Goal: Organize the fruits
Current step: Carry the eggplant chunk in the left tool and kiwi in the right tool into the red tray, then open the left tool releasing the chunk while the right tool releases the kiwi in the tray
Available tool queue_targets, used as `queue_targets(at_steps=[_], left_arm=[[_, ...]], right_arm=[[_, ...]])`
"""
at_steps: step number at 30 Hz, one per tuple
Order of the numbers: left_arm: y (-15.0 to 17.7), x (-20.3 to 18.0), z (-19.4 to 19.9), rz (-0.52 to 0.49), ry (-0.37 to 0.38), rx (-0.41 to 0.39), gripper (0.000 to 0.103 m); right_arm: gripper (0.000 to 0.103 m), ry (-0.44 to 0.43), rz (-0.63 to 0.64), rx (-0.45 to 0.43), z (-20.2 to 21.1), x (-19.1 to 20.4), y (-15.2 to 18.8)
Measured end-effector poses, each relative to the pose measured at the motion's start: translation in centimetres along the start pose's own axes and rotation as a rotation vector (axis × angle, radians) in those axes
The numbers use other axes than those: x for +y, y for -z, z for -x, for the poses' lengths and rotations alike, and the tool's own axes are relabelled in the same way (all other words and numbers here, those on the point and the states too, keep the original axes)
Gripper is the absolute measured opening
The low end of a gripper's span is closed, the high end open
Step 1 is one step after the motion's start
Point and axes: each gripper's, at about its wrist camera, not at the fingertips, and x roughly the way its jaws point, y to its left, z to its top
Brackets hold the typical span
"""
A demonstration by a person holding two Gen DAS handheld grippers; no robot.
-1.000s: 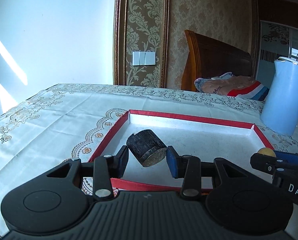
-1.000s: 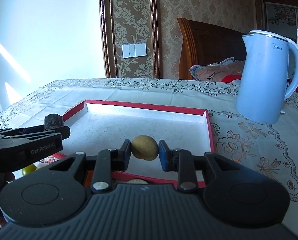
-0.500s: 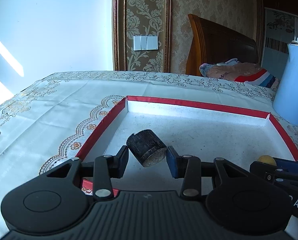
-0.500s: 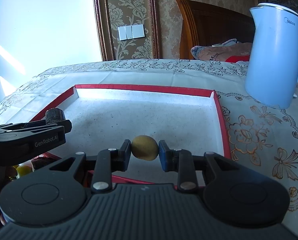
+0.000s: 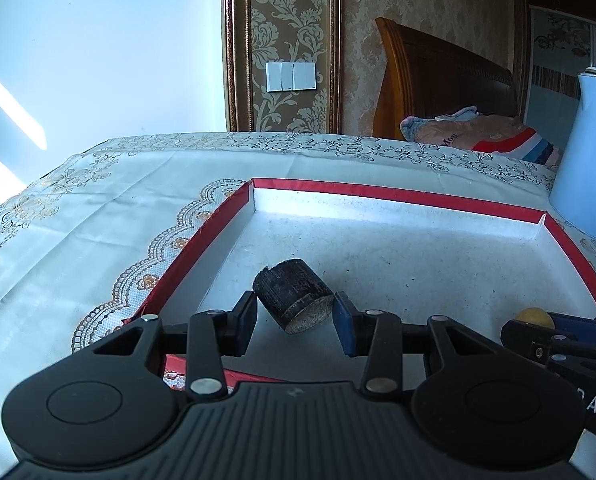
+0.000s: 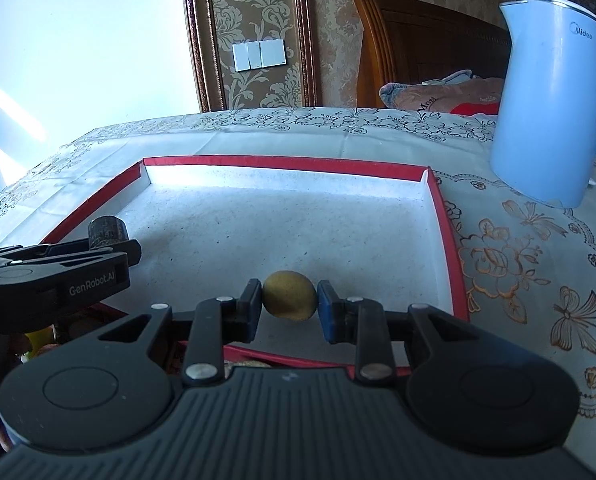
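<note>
Both hand-held grippers have come forward and lower over the tray (image 5: 202, 268) since a second ago, so its red rim now reaches further around them and the kettle (image 6: 549, 92) has slid toward the right edge of the left view. Left hand-held gripper (image 5: 294, 320) is clamped on a dark stub (image 5: 294, 296), a short blackish cylinder. Its long axis is tilted, the pale speckled cut end pointing down toward the camera and to the right, the dark end up and away to the left. One pad (image 5: 244, 320) touches it at its upper left, the blue pad (image 5: 343, 320) at the cut end. The stub hangs over the near left part of the tray's white floor; whether it touches the floor cannot be told. Right hand-held gripper (image 6: 290, 308) is closed on a small yellow fruit (image 6: 290, 296), roundish and slightly egg-shaped, its longer axis lying across between the pads. It sits over the near middle of the tray, just inside the near rim. In the right view the stub shows at the far left, above the other gripper's black arm. The kettle stands on the bench (image 6: 517, 264) beyond the tray's right rim, on a patterned cloth. Behind the bench are a wooden headboard (image 5: 437, 80) and a wall switch (image 5: 292, 76).
</note>
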Motion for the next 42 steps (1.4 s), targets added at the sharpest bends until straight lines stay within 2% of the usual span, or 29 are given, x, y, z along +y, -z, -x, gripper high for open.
queue_targets(at_steps=[25,28,32,39,42], left_arm=[[0.8,-1.3,-0.1,-0.07,0.032,0.01,0.041],[0.8,-1.3,-0.1,-0.074,0.034,0.013,0.046],[0.8,-1.3,0.1,-0.071,0.04,0.013,0.06],[0.9,-1.4,0.2,-0.083,0.042,0.014,0.062],[0.9,-1.4,0.3,-0.083,0.046,0.011,0.063]], right_arm=[[0.028,0.007,0.006,-0.006,0.0,0.1,0.3],[0.028,0.007,0.003,-0.006,-0.1,0.1,0.4],[0.028,0.011,0.005,-0.01,-0.1,0.2,0.5],[0.031,0.015,0.0,-0.015,0.0,0.1,0.5],[0.039,0.017,-0.001,-0.022,0.1,0.1,0.5]])
